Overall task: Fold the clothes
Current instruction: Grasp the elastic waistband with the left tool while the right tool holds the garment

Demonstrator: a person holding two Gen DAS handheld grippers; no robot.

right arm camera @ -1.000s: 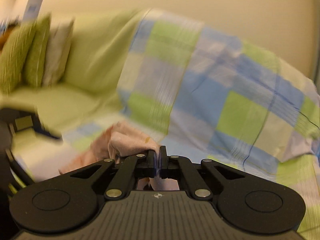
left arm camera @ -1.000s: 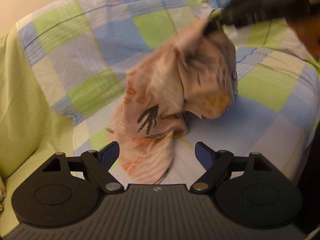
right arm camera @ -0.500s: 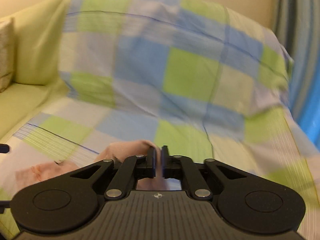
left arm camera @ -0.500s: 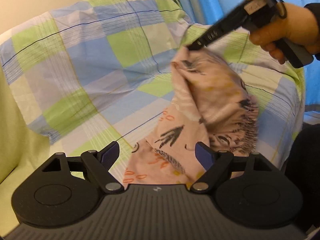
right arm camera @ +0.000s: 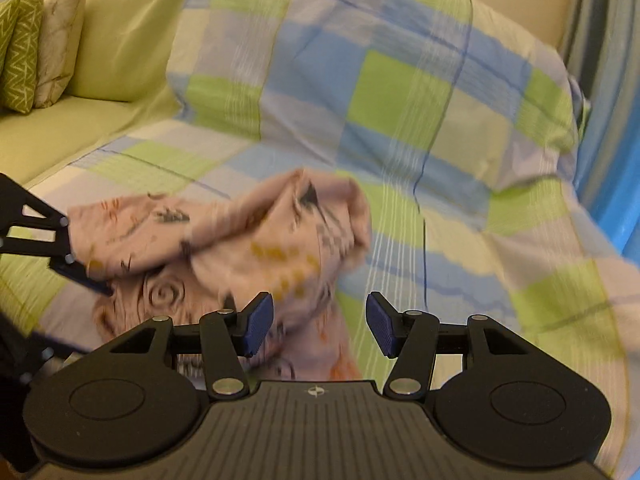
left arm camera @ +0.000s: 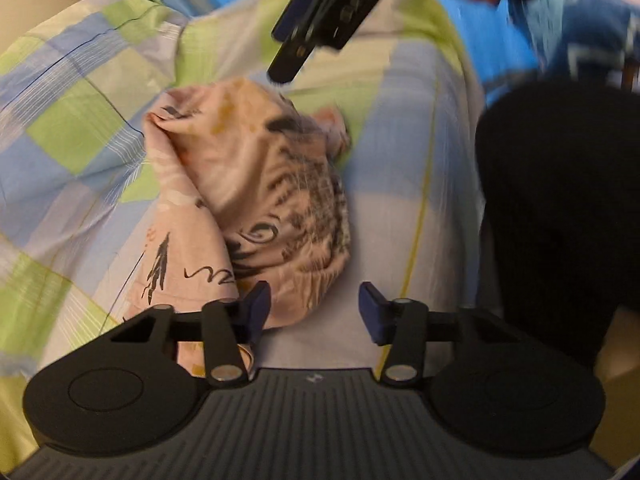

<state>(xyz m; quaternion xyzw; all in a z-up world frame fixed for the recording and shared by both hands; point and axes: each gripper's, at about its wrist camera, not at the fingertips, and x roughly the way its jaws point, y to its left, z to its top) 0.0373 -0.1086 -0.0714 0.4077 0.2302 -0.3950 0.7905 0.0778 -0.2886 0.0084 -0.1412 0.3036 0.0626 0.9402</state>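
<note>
A crumpled pink garment (left arm camera: 256,200) with dark feather and orange prints lies in a heap on the checked blue-green sheet (left arm camera: 72,128). My left gripper (left arm camera: 314,312) is open just in front of the heap, its left pad touching the cloth edge. In the right wrist view the same garment (right arm camera: 248,248) lies bunched below my right gripper (right arm camera: 320,326), which is open with nothing between its pads. The right gripper's fingers (left arm camera: 304,40) hover above the garment in the left wrist view. The left gripper's arm (right arm camera: 52,248) shows at the far left of the right wrist view.
The checked sheet (right arm camera: 400,92) covers a green sofa's seat and back. Green and beige cushions (right arm camera: 36,44) lean at the sofa's left end. A person's dark trouser leg (left arm camera: 560,220) stands at the sofa's front edge. Blue curtain (right arm camera: 608,152) hangs at the right.
My right gripper has opened and let go of the garment, which dropped into a heap on the sheet. The left gripper moved in closer to the heap.
</note>
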